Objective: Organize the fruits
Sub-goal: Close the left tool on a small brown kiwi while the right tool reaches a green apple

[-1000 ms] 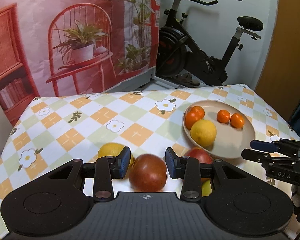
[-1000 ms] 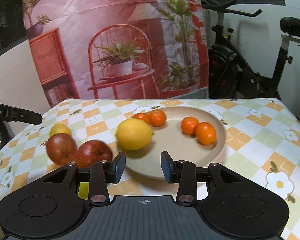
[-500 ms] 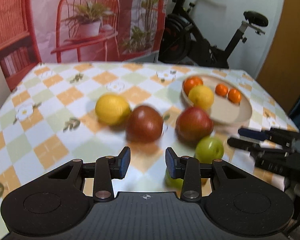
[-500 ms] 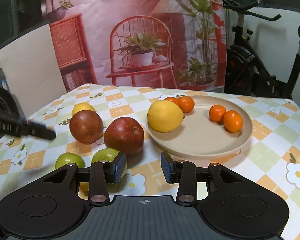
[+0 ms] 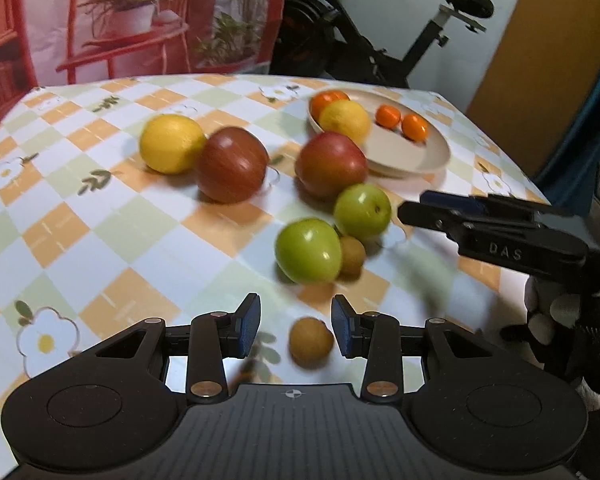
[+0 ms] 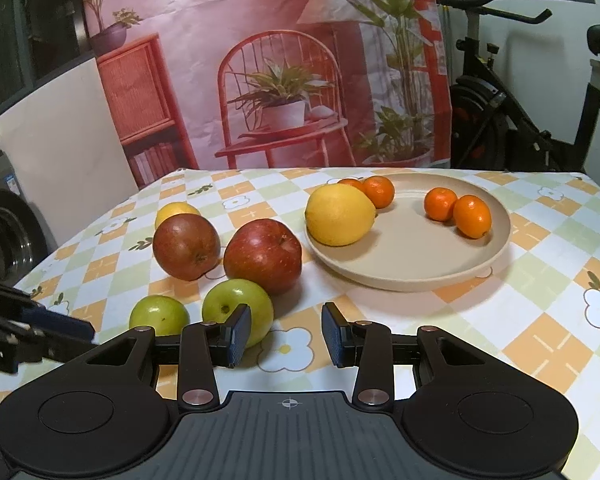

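Observation:
A beige plate (image 5: 420, 156) (image 6: 420, 264) holds a lemon (image 6: 338, 214) and several mandarins (image 6: 472, 216). Left of it on the checked cloth lie two red apples (image 5: 232, 164) (image 5: 330, 164), another lemon (image 5: 172, 144), two green apples (image 5: 308, 250) (image 5: 362, 210) and a small brown fruit (image 5: 352, 256). My left gripper (image 5: 295, 328) hangs open over a second small brown fruit (image 5: 311, 342), which shows between the pads with a gap on its left side. My right gripper (image 6: 287, 334) is open and empty, just right of a green apple (image 6: 236, 300).
The right gripper's fingers (image 5: 440, 216) reach in from the right of the left wrist view, near the green apples. The table's far edge meets a printed backdrop (image 6: 280, 60). An exercise bike (image 6: 520, 120) stands behind the table's right end.
The left wrist view has tipped down and drawn toward the near edge, bringing the green apples and brown fruits into sight. The right view has pulled back from the plate. Both jaws kept their width.

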### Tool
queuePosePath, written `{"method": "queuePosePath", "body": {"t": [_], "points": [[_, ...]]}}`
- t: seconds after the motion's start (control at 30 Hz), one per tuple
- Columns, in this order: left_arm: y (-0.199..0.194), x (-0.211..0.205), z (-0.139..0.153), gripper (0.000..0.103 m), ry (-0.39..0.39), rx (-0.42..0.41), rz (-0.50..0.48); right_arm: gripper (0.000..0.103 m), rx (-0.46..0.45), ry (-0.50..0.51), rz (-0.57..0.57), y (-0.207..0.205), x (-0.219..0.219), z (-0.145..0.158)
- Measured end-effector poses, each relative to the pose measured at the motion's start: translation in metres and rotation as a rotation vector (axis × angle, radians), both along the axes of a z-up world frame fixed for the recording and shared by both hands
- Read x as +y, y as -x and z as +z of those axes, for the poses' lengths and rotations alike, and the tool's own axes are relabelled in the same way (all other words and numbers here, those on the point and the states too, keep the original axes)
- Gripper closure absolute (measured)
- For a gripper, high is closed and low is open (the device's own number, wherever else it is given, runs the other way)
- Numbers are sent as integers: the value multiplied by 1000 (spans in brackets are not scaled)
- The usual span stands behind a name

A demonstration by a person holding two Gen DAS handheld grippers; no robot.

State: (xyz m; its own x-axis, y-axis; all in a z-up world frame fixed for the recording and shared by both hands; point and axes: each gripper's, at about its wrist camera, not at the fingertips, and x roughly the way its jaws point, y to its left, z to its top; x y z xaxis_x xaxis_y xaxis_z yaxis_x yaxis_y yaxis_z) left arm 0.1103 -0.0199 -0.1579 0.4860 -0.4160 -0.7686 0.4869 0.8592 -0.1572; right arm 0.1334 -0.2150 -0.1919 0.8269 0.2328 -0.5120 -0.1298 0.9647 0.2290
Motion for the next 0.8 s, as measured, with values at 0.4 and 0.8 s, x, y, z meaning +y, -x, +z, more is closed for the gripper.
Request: {"method": "queuePosePath", "body": {"t": [0.4,0.8], "points": [[4,-7,-21,67,-18,14,-14,67,5,-3,1,6,1,-3],[7,-1,-10,74,13,-64,38,64,-14,16,67,-4,16,0]]}}
